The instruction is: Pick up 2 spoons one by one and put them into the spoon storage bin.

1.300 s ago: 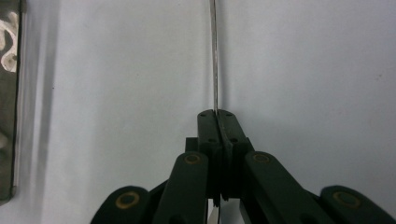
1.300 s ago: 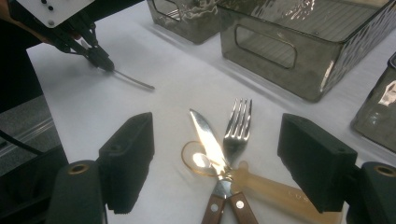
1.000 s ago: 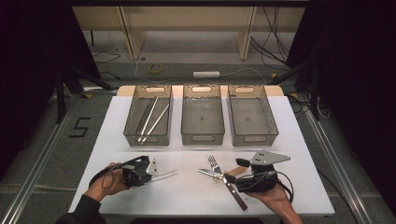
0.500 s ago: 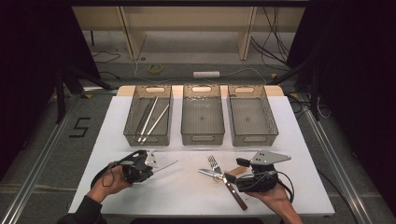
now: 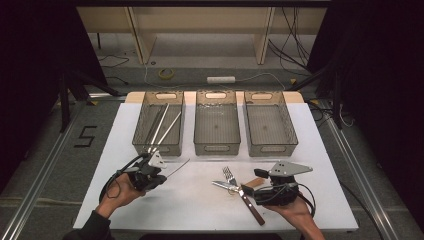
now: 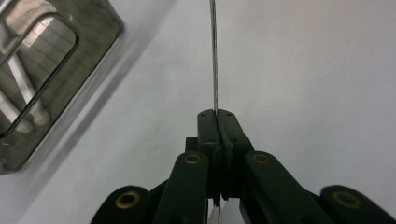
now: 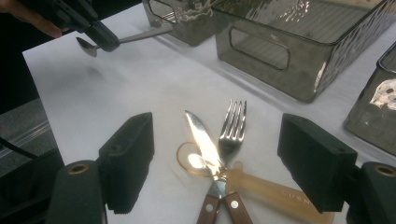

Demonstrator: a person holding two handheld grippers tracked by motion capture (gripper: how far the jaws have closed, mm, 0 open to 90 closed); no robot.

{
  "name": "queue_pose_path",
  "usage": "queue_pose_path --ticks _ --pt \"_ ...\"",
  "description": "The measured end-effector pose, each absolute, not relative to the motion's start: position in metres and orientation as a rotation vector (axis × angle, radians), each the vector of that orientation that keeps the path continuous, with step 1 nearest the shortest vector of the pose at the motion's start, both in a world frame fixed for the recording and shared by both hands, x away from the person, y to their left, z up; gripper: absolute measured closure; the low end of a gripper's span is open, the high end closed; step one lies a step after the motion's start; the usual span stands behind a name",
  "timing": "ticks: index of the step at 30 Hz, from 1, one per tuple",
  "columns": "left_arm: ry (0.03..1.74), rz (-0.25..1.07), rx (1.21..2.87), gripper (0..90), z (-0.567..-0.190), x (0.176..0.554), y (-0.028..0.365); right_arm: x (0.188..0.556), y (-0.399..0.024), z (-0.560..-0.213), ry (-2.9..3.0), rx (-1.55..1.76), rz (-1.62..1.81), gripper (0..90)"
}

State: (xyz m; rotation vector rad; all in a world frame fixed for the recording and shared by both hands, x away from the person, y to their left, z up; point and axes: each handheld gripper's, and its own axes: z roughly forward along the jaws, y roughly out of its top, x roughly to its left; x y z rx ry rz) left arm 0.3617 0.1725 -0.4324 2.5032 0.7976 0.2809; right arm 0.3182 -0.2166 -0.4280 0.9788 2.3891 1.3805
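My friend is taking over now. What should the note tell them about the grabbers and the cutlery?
Left gripper: shut on a spoon, lifted in front of the left bin.
Right gripper: open, empty, aimed at the knife and fork on the table.
Done: some utensils lie in the left bin.
Left: the spoon probably goes in a bin; then knife and fork. Middle bin and right bin look empty.

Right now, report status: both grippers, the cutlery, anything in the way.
Left gripper shut on a spoon, near the left bin. Right gripper open, over knife and fork on the table. Nothing blocking.
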Motion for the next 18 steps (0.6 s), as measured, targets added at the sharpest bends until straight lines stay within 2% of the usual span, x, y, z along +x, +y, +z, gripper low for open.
queue_pose_path --ticks 18 --pt "0.852 0.254 2.328 89.2 -0.414 0.366 0.162 0.321 -0.22 -0.429 2.378 0.994 1.374 28.2"
